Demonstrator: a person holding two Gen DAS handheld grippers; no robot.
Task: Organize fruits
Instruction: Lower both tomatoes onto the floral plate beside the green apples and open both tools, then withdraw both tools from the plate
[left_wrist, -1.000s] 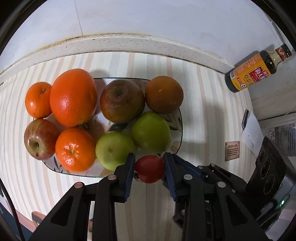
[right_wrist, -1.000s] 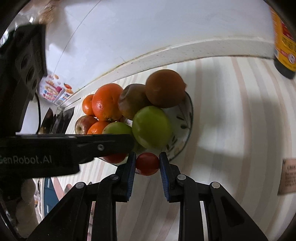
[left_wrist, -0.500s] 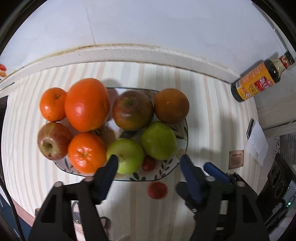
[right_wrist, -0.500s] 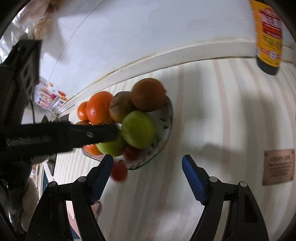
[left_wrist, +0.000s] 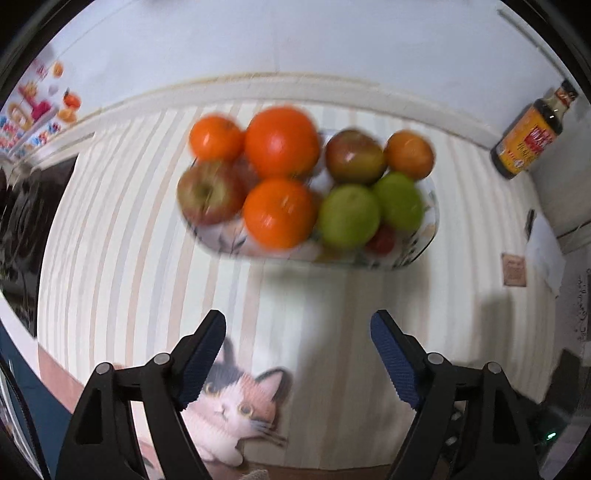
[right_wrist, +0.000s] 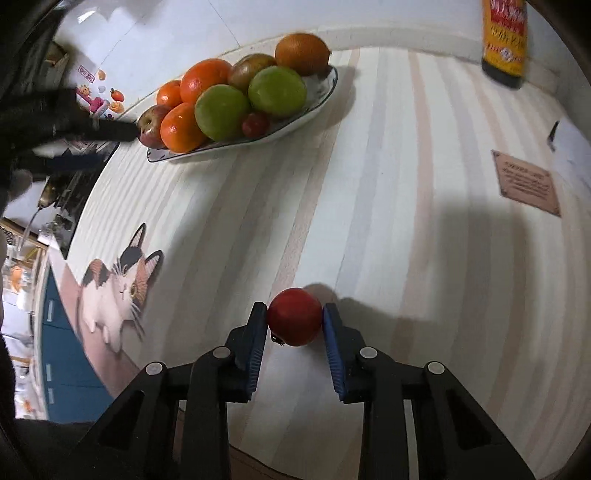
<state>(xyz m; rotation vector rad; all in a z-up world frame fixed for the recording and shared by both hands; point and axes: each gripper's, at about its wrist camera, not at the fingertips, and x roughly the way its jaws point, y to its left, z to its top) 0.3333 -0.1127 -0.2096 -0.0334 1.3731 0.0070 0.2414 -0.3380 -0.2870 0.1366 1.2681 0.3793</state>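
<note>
While the right gripper (right_wrist: 294, 322) has just been closing, its blue pads now press both sides of a small red tomato (right_wrist: 294, 321) sitting on the striped tablecloth (right_wrist: 406, 184), well apart from the plate (right_wrist: 295, 120). Left gripper (left_wrist: 298, 352) jaws have just been opening and stand wide, nothing between them, over bare cloth near a cat print (left_wrist: 236, 402). Plate carries oranges (left_wrist: 281, 142), red apples (left_wrist: 207, 192), two green apples (left_wrist: 349, 216) and a second small tomato (left_wrist: 382, 242) (left view motion-blurred). Sauce bottle (right_wrist: 504, 40) stands by the wall.
</note>
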